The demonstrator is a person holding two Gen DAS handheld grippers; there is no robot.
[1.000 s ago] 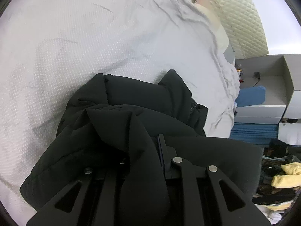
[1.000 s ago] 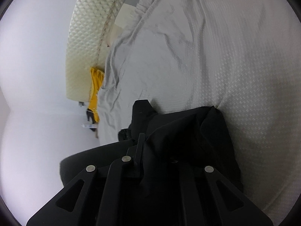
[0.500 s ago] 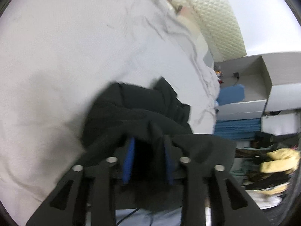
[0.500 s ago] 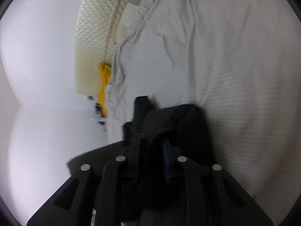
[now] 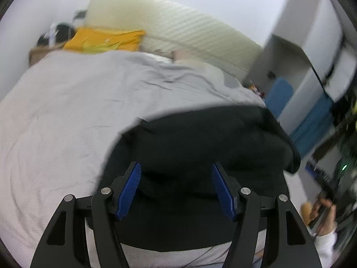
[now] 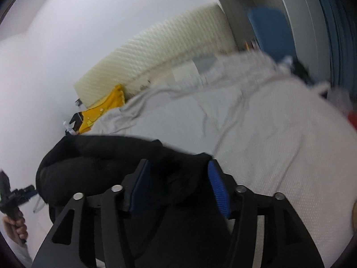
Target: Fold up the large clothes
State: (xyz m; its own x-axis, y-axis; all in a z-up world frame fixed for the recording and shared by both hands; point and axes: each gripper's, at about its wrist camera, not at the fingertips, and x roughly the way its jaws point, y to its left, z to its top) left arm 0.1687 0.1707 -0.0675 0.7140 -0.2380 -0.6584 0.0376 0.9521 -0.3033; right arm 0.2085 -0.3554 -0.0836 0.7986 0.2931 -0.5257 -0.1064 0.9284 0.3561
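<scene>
A black padded jacket (image 5: 200, 138) lies in a folded bundle on the light grey bed (image 5: 67, 122). My left gripper (image 5: 175, 165) hovers just above its near edge. Its jaws are opening, both blue pads (image 5: 131, 187) show bare, and the fabric lies below them. In the right wrist view the same jacket (image 6: 107, 156) fills the lower left. My right gripper (image 6: 178, 162) is also opening. A loose hump of black fabric sits between its fingers, and the pads (image 6: 219, 189) are not pressing on it.
A cream quilted headboard (image 5: 178, 29) stands behind the bed, with a yellow garment (image 5: 102, 40) beside it. A white shelf unit (image 5: 301, 44) with blue items (image 5: 279, 93) stands to the right. A hand (image 6: 15, 223) holds the other gripper at lower left.
Both grippers were shut on the jacket's fabric and have now let go, with their jaws spreading. Both have lifted, drawn back and rolled upright. The jacket now rests on the bed.
</scene>
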